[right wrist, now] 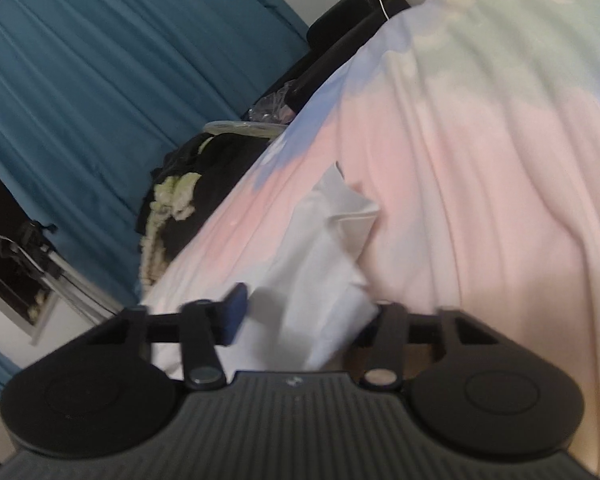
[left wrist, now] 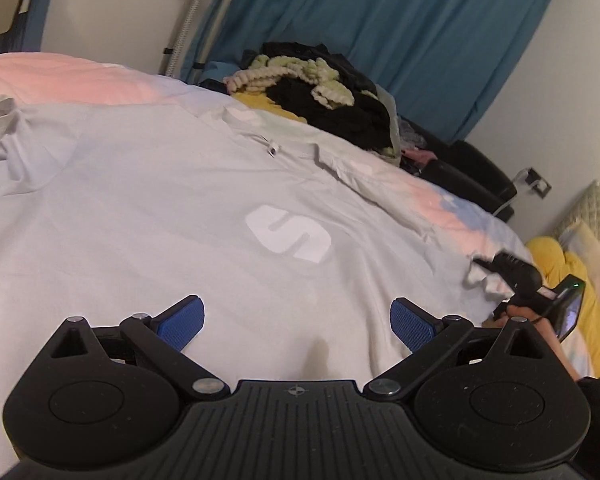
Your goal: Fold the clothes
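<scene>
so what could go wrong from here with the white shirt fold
The right gripper holds only a small bunch of the white t-shirt's edge, so it may slip free during the fold. The left gripper hangs open above the shirt, holding nothing, so one-sided pulling could drag and wrinkle the shirt across the bedspread.

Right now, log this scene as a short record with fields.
surface: bed with pastel cover
garment: white T-shirt spread flat, logo up
left gripper: open, above the shirt, holding nothing
right gripper: closed on a bunched sleeve of the shirt
background: clothes pile beside the bed, teal curtain behind
fold status: not yet folded
</scene>
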Demonstrator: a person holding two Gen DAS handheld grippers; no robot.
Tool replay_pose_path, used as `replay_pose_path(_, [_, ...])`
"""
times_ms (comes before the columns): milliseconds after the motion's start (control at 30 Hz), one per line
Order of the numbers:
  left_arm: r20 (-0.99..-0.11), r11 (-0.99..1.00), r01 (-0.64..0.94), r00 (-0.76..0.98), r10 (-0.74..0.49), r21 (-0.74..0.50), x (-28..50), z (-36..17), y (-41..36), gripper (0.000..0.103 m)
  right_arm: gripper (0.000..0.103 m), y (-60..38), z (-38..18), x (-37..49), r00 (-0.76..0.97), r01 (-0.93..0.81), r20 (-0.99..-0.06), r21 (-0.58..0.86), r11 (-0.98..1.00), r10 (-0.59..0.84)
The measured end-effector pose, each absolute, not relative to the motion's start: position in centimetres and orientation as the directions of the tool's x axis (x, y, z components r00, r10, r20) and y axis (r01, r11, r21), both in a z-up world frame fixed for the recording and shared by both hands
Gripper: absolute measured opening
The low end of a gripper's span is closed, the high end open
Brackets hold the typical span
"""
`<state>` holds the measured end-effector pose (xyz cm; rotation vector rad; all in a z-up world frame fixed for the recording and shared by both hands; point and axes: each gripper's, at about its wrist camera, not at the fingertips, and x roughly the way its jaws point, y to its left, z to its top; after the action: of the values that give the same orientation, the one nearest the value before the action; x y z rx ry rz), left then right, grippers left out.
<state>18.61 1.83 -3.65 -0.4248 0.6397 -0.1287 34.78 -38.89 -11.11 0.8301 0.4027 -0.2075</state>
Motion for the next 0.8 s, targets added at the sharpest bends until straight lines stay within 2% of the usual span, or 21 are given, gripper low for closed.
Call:
replay_pose_path(33, [-0.544,0.901,-0.017,0.802,-0.247,-0.434,18.4,-3.3,2.3,0.100,0.008,-38.6,-10.6,35.1,0.902,0.333,-0.431,0.653,0.680,-0.028])
replay_pose_path(67, [-0.536,0.895,-0.020,0.807,-0.249,-0.446,18.2,-3.0,2.8,0.100,0.007,-38.2,-10.1,35.5,0.900,0.331,-0.436,0.634,0.699,-0.031])
replay_pose_path(233, [-0.489,0.881,-0.031,0.840,-0.234,-0.473,17.2,-0.9,5.0,0.100,0.007,-33.8,-4.8,35.6,0.941,0.204,-0.337,0.544,0.814,-0.010])
replay_pose_path(433, [-0.454,0.866,-0.076,0.872,-0.182,-0.494,15.8,0.5,8.1,0.100,0.006,-21.7,0.9,36.3,0.932,-0.092,-0.299,0.351,0.932,0.205])
replay_pose_path(533, [-0.445,0.853,-0.118,0.884,-0.142,-0.508,15.3,0.8,10.0,0.100,0.006,-15.1,0.0,36.4,0.892,-0.196,-0.345,0.287,0.938,0.292])
replay_pose_path(633, [-0.453,0.843,-0.168,0.886,-0.098,-0.511,15.3,0.3,11.6,0.100,0.008,-9.8,-3.1,36.6,0.840,-0.255,-0.433,0.220,0.942,0.328])
replay_pose_path(733, [-0.470,0.832,-0.196,0.878,-0.087,-0.519,15.6,-0.7,12.6,0.100,0.013,-6.8,-6.5,37.0,0.798,-0.264,-0.507,0.191,0.946,0.325])
replay_pose_path(800, [-0.487,0.833,-0.205,0.869,-0.087,-0.514,16.0,-1.2,12.7,0.100,0.023,-6.2,-7.6,36.6,0.777,-0.271,-0.533,0.196,0.942,0.334])
